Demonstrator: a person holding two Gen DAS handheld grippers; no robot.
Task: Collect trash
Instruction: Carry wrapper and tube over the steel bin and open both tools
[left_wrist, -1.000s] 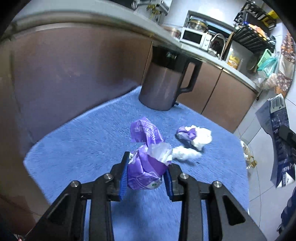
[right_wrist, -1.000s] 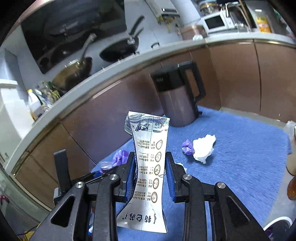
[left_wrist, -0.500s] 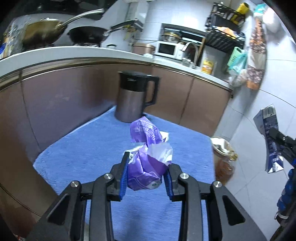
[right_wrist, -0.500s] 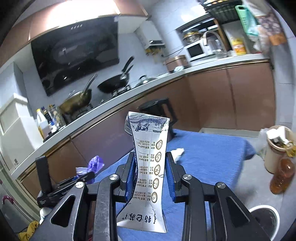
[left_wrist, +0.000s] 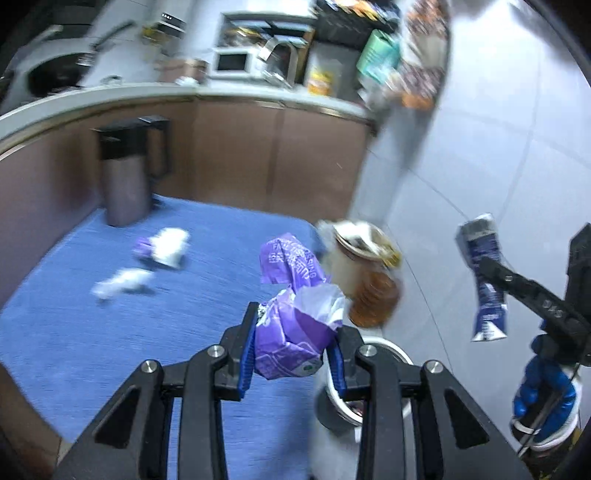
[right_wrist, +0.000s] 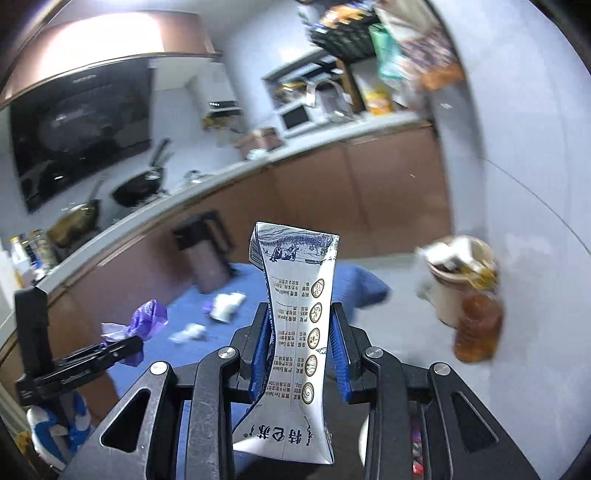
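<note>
Most of the blue mat (left_wrist: 92, 332) is open, so there's plenty of room across its near and middle part. Two crumpled wads (left_wrist: 168, 242) (left_wrist: 120, 282) sit on the left side, with the dark kettle (left_wrist: 125, 173) in the far left corner against the cabinets. Off the right edge, a beige bin (right_wrist: 458, 280) and amber bottle (right_wrist: 478, 328) crowd the floor by the white wall.

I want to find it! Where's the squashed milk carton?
The flattened white-and-blue milk carton is pinched between the right gripper's blue fingers, mid-air beside the blue cloth-covered table.
</note>
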